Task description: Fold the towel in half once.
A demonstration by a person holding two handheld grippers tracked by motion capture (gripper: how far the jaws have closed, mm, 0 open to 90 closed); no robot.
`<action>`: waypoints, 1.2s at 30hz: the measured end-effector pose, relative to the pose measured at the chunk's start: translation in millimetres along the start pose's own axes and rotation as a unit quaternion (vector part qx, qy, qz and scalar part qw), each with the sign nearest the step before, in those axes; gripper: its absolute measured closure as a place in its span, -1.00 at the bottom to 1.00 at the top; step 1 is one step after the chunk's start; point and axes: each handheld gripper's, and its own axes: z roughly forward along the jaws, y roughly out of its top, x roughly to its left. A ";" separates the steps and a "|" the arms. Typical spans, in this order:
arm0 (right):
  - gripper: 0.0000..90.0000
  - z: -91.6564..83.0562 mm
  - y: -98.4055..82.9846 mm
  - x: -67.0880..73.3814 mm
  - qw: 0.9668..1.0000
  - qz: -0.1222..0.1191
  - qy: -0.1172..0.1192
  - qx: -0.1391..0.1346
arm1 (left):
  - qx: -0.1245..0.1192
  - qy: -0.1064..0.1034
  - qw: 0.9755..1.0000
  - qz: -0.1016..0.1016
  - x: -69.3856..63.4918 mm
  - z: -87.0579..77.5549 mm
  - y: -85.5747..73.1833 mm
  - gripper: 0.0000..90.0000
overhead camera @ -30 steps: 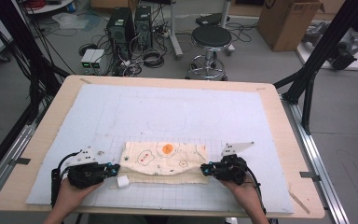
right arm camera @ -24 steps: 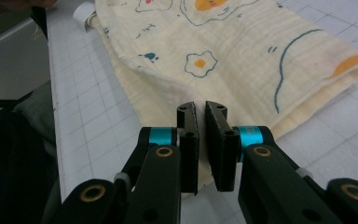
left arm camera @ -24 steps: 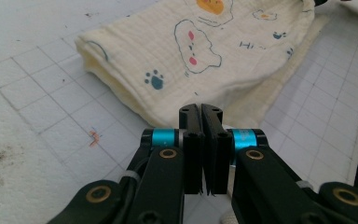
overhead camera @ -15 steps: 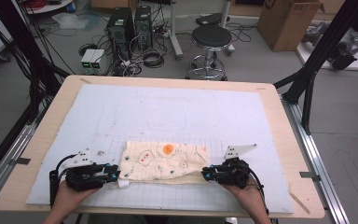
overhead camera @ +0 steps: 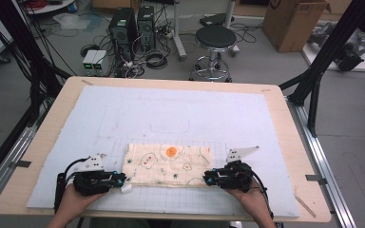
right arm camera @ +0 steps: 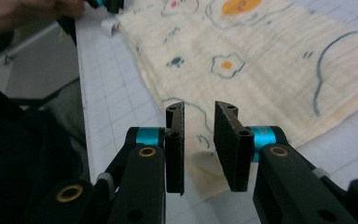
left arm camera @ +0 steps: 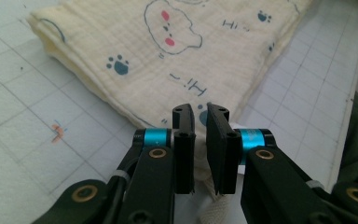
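the left gripper (overhead camera: 120, 179) lies low at the near left corner of the folded cloth (overhead camera: 168, 164), held by the person's left hand (overhead camera: 73, 199). in the left gripper view its jaws have just been closing and stand a narrow gap apart, with the cloth's corner and a white tag (left arm camera: 214, 210) between them; the pads may be brushing the fabric, but it's hard to tell whether they press on it.

the cloth, cream with paw prints, flowers and an orange spot, lies flat on the white gridded mat (overhead camera: 171, 109), towards the near edge of the wooden table (overhead camera: 285, 114).

the right gripper (overhead camera: 208, 179) sits at the cloth's near right corner. in the right gripper view (right arm camera: 198, 126) its jaws are clearly apart, the cloth's edge lying between them untouched.
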 end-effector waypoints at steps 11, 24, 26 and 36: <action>0.92 6.1 -8.2 0.4 0.999 -0.006 -0.010 0.041 | 0.007 0.005 1.000 -0.001 2.1 -1.1 -2.1 0.84; 0.89 4.2 -9.9 1.7 0.999 -0.014 -0.015 0.035 | 0.004 0.003 1.000 -0.003 3.5 -3.0 -2.5 0.83; 0.85 1.9 -7.5 2.3 1.000 -0.016 -0.008 0.009 | -0.006 -0.003 1.000 -0.001 3.1 -5.2 -0.3 0.75; 0.62 -1.6 14.0 -1.1 0.999 -0.019 -0.037 -0.027 | -0.048 0.020 0.999 -0.010 13.5 -4.4 20.5 0.50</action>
